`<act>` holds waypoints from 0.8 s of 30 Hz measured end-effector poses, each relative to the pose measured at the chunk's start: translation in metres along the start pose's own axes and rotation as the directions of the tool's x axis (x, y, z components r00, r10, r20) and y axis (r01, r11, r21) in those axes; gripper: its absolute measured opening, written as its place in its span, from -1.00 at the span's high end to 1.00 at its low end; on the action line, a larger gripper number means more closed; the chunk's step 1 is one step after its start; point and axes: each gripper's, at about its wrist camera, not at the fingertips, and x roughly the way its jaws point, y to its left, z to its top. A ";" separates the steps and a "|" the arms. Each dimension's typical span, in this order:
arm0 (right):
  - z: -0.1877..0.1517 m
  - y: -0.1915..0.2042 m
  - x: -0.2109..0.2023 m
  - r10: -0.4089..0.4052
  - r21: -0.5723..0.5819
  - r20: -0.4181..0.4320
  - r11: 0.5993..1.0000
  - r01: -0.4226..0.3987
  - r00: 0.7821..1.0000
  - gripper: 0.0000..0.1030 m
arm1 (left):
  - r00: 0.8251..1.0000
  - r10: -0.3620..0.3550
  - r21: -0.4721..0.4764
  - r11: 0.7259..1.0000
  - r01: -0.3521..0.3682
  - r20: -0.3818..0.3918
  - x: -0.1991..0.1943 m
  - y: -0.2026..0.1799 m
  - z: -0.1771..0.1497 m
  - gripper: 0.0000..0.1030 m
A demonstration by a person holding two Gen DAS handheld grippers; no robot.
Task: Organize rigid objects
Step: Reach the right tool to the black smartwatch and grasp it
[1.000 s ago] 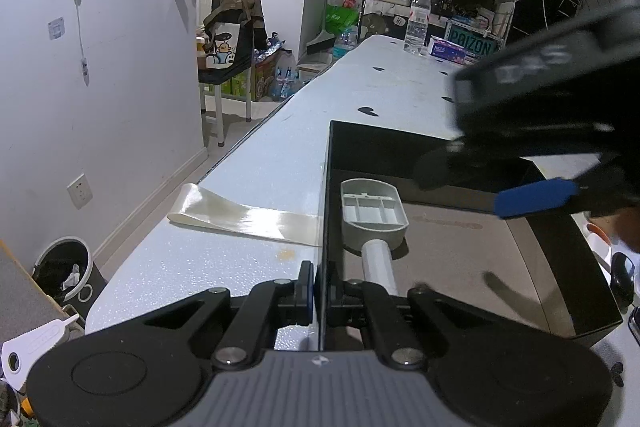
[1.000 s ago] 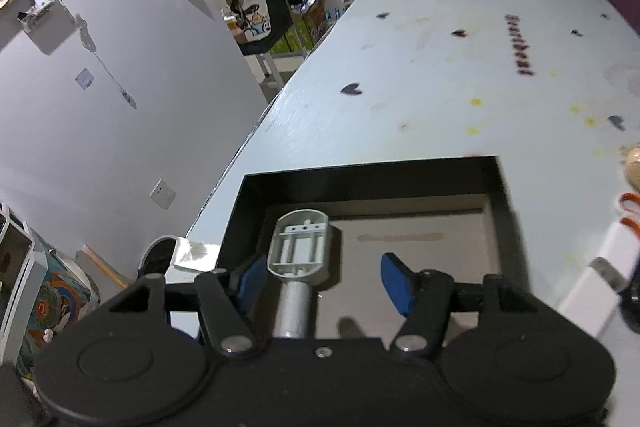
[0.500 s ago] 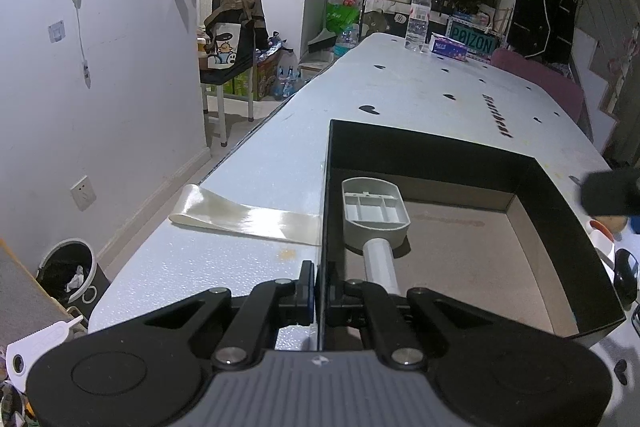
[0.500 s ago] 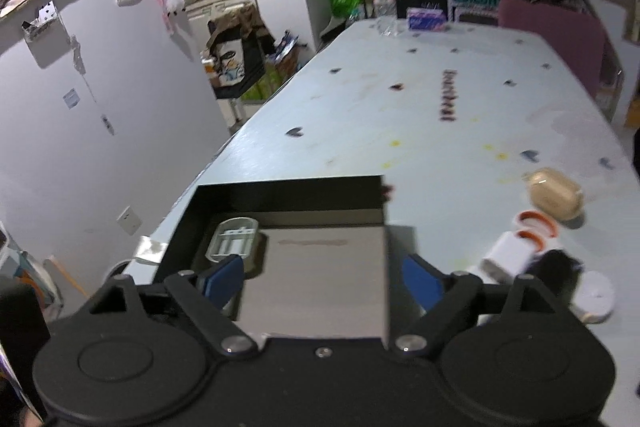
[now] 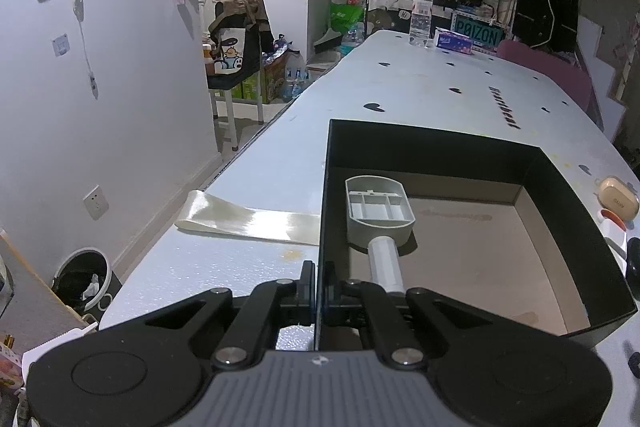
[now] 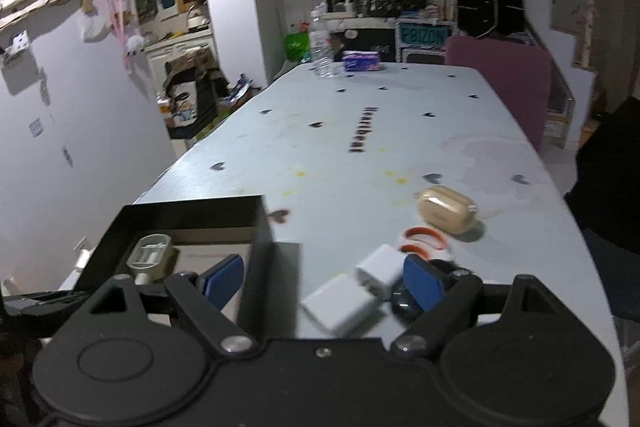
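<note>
Table (image 6: 360, 131): left claw (image 5: 317, 285) pinching box (image 5: 552, 179) wall; right claw (image 6: 324, 279) wide open above chargers (image 6: 340, 303).

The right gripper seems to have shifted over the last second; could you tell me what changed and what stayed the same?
The right gripper, open, left the grey scoop in the black box and swung right, toward the white chargers. The left gripper stayed shut on the box wall; scoop and box did not move.
</note>
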 end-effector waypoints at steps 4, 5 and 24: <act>-0.007 -0.031 -0.001 -0.069 0.070 0.031 0.995 0.067 0.997 -0.70 | 1.000 0.001 0.001 1.000 -0.001 0.000 0.000 -0.001 0.001 0.94; -0.009 -0.039 0.001 -0.083 0.101 0.038 0.992 0.079 0.996 -0.70 | 1.000 0.002 0.002 1.000 -0.002 0.000 0.000 -0.001 0.001 0.94; -0.044 -0.099 0.079 -0.036 0.156 -0.272 0.985 0.080 0.962 -0.35 | 1.000 -0.013 -0.010 1.000 0.013 -0.004 0.001 0.000 0.001 0.95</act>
